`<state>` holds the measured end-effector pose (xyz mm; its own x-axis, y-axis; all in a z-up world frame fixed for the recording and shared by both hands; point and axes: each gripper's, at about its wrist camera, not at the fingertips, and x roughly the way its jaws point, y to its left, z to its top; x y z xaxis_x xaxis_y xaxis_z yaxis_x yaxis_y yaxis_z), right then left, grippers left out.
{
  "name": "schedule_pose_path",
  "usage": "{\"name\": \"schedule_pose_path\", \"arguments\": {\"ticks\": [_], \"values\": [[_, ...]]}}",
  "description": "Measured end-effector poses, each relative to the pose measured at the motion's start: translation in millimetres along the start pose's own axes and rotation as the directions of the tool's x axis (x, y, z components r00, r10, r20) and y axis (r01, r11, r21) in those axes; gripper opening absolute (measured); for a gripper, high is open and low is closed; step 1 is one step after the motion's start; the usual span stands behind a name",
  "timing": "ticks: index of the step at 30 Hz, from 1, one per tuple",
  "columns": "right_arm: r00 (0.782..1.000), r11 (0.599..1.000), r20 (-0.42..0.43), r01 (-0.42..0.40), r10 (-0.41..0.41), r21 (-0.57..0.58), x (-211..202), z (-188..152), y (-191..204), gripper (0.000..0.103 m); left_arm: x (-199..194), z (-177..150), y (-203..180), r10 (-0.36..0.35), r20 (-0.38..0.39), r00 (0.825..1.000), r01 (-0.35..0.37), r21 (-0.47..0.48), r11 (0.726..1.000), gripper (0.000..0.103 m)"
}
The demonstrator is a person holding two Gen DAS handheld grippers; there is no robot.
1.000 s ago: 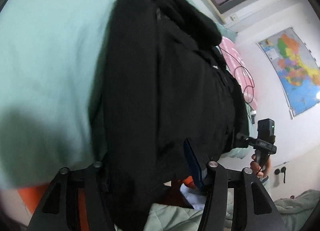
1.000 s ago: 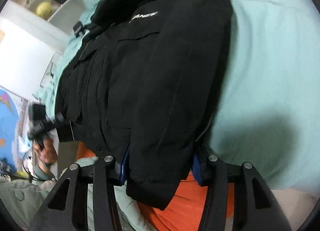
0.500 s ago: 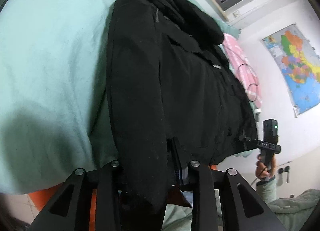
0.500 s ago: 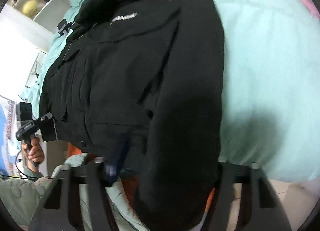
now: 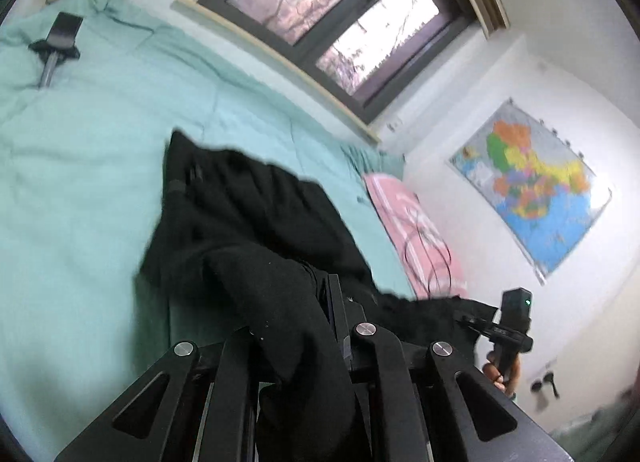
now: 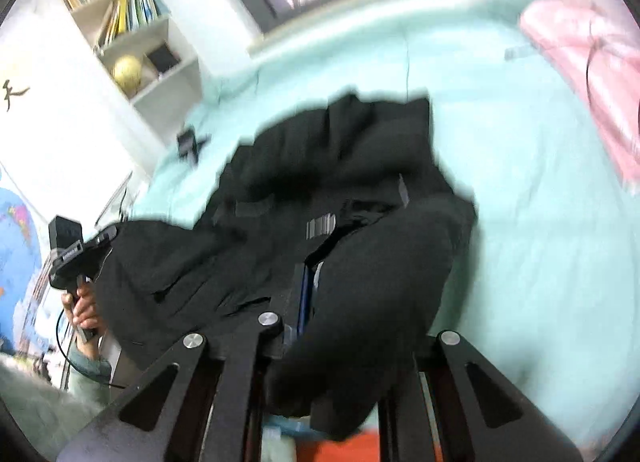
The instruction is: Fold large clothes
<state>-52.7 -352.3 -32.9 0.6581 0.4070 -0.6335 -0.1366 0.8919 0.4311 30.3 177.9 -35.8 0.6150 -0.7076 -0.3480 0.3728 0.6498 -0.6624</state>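
Left wrist view: left tool clamped on hem of black jacket, lifted and bunched over mint bed; pink pillow beyond.

Right wrist view: right tool clamped on jacket's other bottom corner; bookshelf behind.

Both grippers are matte black: the left gripper and right gripper have angular arms with triangular cut-outs, round silver screws, blue-edged finger pads.
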Motion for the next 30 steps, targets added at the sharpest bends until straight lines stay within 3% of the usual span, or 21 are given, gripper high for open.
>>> {"name": "schedule_pose_path", "arguments": {"ticks": [3,8,14,19,22,25,30], "values": [[0.997,1.0,0.074,0.002,-0.004,0.024,1,50,-8,0.016,25,40,7,-0.014,0.043,0.999,0.016,-0.037,0.999,0.014],[0.989,0.997,0.145,0.02,-0.03,0.069,41,133,-12,0.017,76,101,25,0.083,0.091,0.992,-0.076,-0.077,0.994,0.017],[0.97,0.969,0.122,0.189,-0.21,0.16,142,202,-40,0.017,157,154,66,0.241,0.067,0.968,-0.234,-0.087,0.968,0.017],[0.937,0.918,0.008,0.341,-0.35,0.201,229,216,-79,0.017,251,167,134,0.338,-0.087,0.937,-0.348,-0.173,0.921,0.02],[0.927,0.897,-0.106,0.374,-0.359,0.234,287,208,-108,0.018,287,158,171,0.34,-0.187,0.922,-0.376,-0.222,0.9,0.02],[0.927,0.887,-0.194,0.366,-0.32,0.283,330,195,-129,0.019,302,153,182,0.311,-0.215,0.926,-0.354,-0.207,0.912,0.02],[0.928,0.897,-0.18,0.364,-0.326,0.25,333,194,-125,0.023,280,153,171,0.257,-0.171,0.951,-0.284,-0.154,0.946,0.024]]}}
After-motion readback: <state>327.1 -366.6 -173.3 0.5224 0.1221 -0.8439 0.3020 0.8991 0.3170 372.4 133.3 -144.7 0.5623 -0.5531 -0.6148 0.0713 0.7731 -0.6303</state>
